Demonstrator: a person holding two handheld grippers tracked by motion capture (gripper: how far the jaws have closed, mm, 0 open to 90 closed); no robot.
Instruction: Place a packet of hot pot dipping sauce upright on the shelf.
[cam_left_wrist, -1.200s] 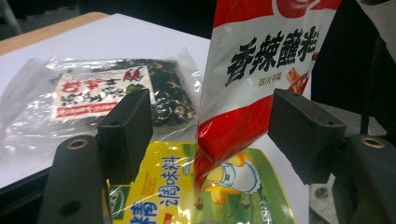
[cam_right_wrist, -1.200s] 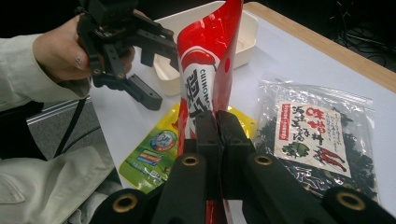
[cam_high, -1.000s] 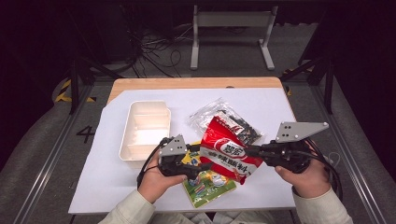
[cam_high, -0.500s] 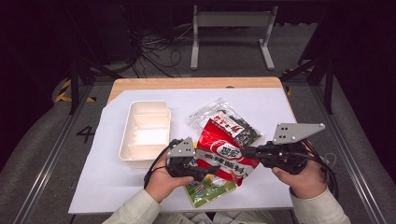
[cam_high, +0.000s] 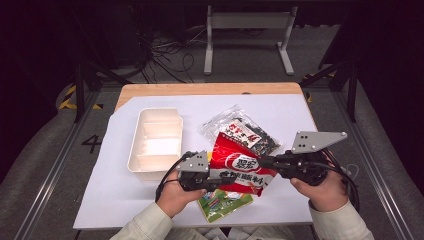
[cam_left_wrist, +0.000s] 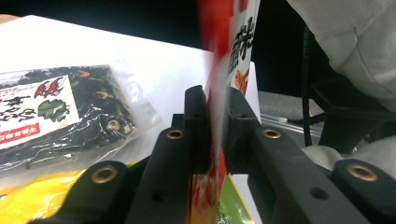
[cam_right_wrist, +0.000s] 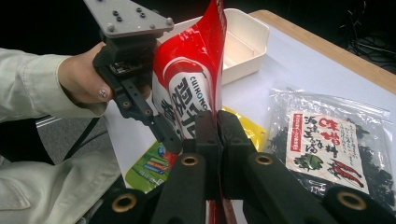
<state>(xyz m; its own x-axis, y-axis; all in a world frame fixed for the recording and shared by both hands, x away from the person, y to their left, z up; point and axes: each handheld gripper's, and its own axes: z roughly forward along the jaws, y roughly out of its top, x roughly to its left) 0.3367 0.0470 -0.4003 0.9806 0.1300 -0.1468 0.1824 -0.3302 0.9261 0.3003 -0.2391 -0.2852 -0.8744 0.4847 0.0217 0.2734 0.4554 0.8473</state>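
A red snack bag (cam_high: 241, 166) hangs above the table between my two grippers. My left gripper (cam_high: 218, 181) has just been closing, and its jaws now pinch the bag's lower left edge (cam_left_wrist: 218, 56). The left gripper view shows the thin bag edge clamped between the left gripper (cam_left_wrist: 215, 109) pads. My right gripper (cam_high: 263, 162) is shut on the bag's right edge. In the right gripper view the right gripper (cam_right_wrist: 217, 128) grips the red bag (cam_right_wrist: 191, 70), and the left gripper (cam_right_wrist: 172, 139) bites the bag's far side.
A clear bag of dark seaweed (cam_high: 246, 131) lies behind the red bag on the white sheet. A green and yellow packet (cam_high: 223, 202) lies under it near the front edge. A white divided tray (cam_high: 155, 142) sits to the left.
My left gripper has shifted right to the red bag's edge and its jaws have closed on it. The right gripper has kept its grip and stayed put.
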